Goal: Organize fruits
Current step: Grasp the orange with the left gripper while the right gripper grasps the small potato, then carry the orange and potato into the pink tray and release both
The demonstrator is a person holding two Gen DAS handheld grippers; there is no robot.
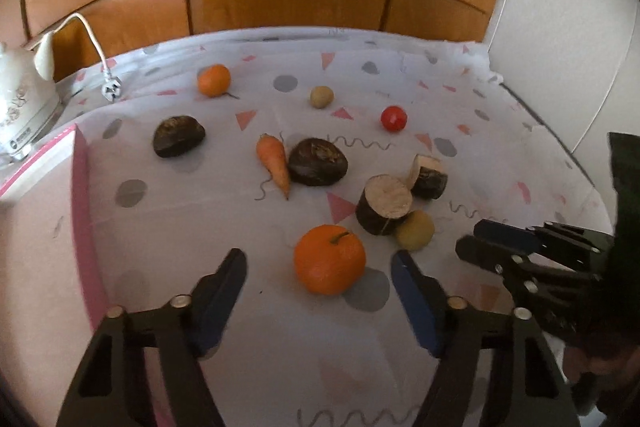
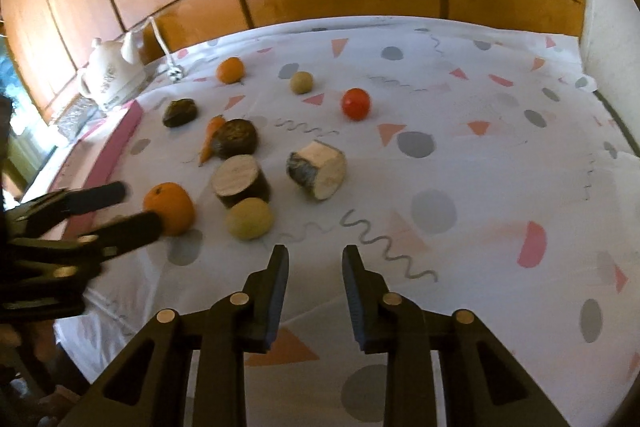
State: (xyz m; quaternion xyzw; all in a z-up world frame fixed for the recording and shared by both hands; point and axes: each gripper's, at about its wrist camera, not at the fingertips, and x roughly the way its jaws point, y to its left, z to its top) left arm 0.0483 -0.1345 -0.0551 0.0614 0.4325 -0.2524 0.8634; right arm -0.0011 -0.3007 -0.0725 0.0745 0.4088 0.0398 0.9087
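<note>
A near orange lies on the patterned tablecloth between the fingertips of my open left gripper, untouched as far as I can see. A second orange lies far back. A red tomato, a carrot and two pale round fruits lie around. My right gripper is open and empty, right of the near orange.
Dark round pieces and two cut pale-faced chunks sit mid-table. A pink-edged box stands at left. A white kettle with cord is at the back left. Wooden cabinets stand behind.
</note>
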